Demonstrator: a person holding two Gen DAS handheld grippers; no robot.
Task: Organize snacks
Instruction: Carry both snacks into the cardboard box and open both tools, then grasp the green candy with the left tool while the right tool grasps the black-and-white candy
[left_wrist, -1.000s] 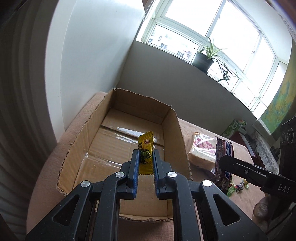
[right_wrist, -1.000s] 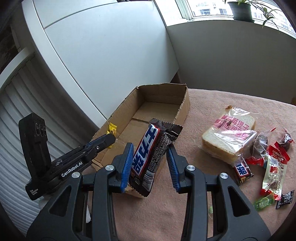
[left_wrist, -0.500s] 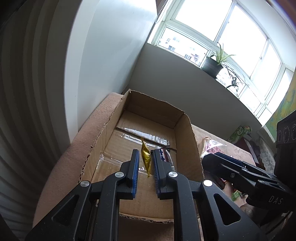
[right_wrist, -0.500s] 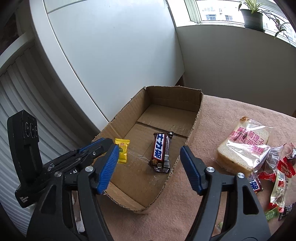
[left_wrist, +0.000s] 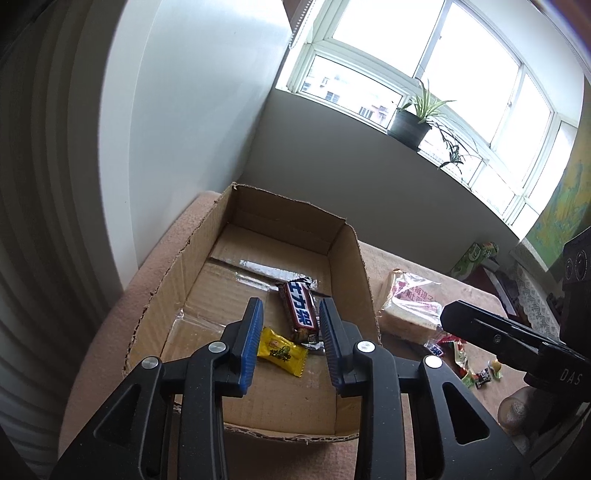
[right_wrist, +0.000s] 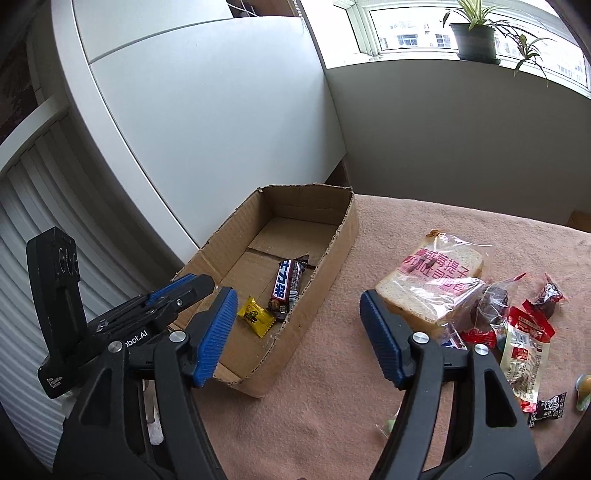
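Note:
An open cardboard box (left_wrist: 347, 258) (right_wrist: 340, 251) stands on the pink tablecloth. A brown chocolate bar (left_wrist: 301, 312) (right_wrist: 286, 284) and a yellow candy (left_wrist: 281, 350) (right_wrist: 256, 315) lie on the box floor. My left gripper (left_wrist: 290, 339) is open and empty above the near end of the box, over the yellow candy. My right gripper (right_wrist: 297, 328) is open wide and empty, above the cloth by the box's right wall. The left gripper also shows in the right wrist view (right_wrist: 177, 295).
A bagged slice of bread (right_wrist: 432, 280) (left_wrist: 410, 306) lies right of the box. Several small wrapped snacks (right_wrist: 524, 343) (left_wrist: 465, 362) lie beyond it. A white wall panel stands behind the box. A potted plant (left_wrist: 410, 125) sits on the windowsill.
My left gripper opened and let the yellow candy fall into the box. My right gripper, which had dropped the chocolate bar in the box, pulled back to the right.

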